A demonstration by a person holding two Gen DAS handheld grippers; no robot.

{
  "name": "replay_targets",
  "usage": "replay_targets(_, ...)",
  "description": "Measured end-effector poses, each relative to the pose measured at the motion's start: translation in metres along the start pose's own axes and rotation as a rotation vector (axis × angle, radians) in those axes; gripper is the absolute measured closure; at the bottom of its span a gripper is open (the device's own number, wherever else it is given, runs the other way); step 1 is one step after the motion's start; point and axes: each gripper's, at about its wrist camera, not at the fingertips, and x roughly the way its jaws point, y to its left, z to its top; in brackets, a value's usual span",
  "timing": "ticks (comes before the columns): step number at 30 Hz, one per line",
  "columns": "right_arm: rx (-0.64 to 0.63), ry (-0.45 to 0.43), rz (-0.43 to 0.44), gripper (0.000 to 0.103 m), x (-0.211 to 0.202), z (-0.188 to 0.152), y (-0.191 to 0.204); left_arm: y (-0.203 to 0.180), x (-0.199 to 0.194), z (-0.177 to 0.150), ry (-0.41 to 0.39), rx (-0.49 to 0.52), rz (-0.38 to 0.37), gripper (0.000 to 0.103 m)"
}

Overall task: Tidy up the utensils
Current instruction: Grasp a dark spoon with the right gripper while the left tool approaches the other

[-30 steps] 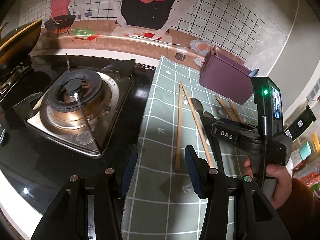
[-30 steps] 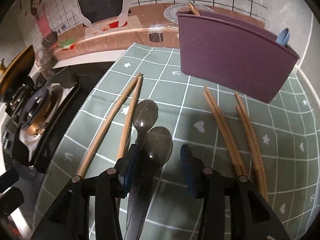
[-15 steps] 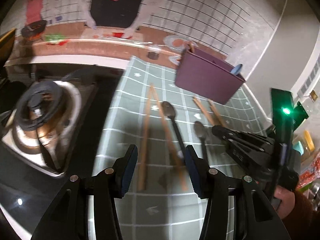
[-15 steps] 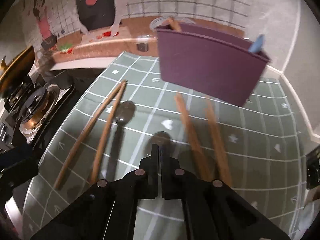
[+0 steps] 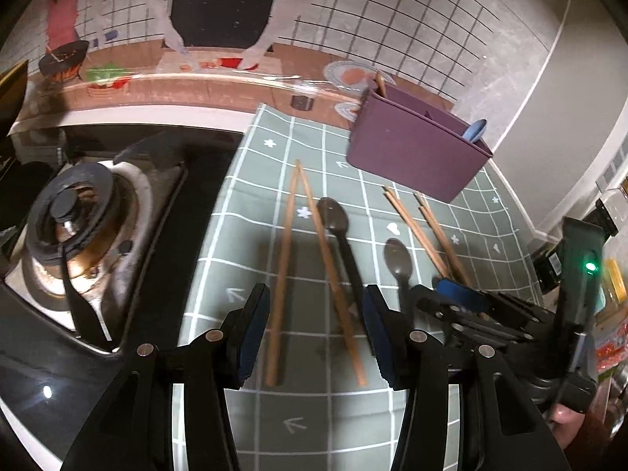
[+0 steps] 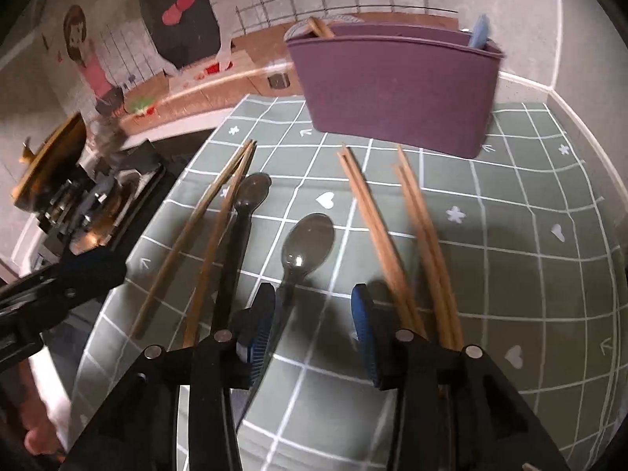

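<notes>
- The left gripper [image 5: 316, 329] hangs over the green gridded mat [image 5: 482, 227] with its jaws spread wide and nothing between them; below the gap lie the near ends of a pair of wooden chopsticks [image 5: 288, 243] that meet at their far tips.
- The right gripper [image 6: 312, 324] likewise has its jaws apart and empty; the handle of a dark spoon [image 6: 304, 249] runs down under its left finger.
- A second, longer dark spoon [image 6: 245, 212] lies just beside the left pair of chopsticks [image 6: 204, 219], its bowl pointing toward the wall.
- Two more chopstick pairs [image 6: 396, 235] lie to the right of the spoons, their near ends hidden under the right gripper's finger.
- The purple holder [image 6: 396, 86] stands upright at the far end of the mat; the right wrist view shows a chopstick tip [image 6: 320, 25] at its left end and a blue utensil [image 6: 481, 31] at its right.
- Only the left wrist view shows the gas burner [image 5: 74, 212] left of the mat, the right gripper [image 5: 459, 298] from the side, and the divider inside the holder [image 5: 416, 149].
</notes>
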Motion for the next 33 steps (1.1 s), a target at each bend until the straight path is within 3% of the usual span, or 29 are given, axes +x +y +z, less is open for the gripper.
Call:
replay_targets(7,-0.064,0.008,-0.191,0.064,0.03,0.016,0.026,0.017,-0.002,-0.003,-0.002,-0.02,0.026,0.053)
replay_targets(10,-0.07,0.008,-0.183,0.064,0.036,0.021,0.029,0.019,0.001,-0.001,0.0,-0.027,0.022,0.053)
replay_targets(12,-0.079,0.012,-0.184,0.072,0.037,0.023,0.031,0.017,0.004,0.0,0.005,-0.026,0.019,0.053)
replay_targets(15,-0.077,0.013,-0.157,0.073,0.033,0.023,0.027,0.008,0.011,0.005,0.018,-0.019,-0.008,0.053)
replay_targets(22,-0.03,-0.05,-0.185,0.073,-0.005,0.019,-0.006,-0.03,0.045,0.027,0.066,0.015,-0.137,0.053)
replay_targets(27,-0.018,-0.1,-0.185,0.073,-0.037,0.017,-0.02,-0.041,0.079,0.04,0.131,-0.034,-0.166,0.053)
replay_targets(33,0.012,-0.137,-0.174,0.073,-0.055,0.017,-0.034,-0.041,0.102,0.044,0.156,-0.024,-0.068,0.053)
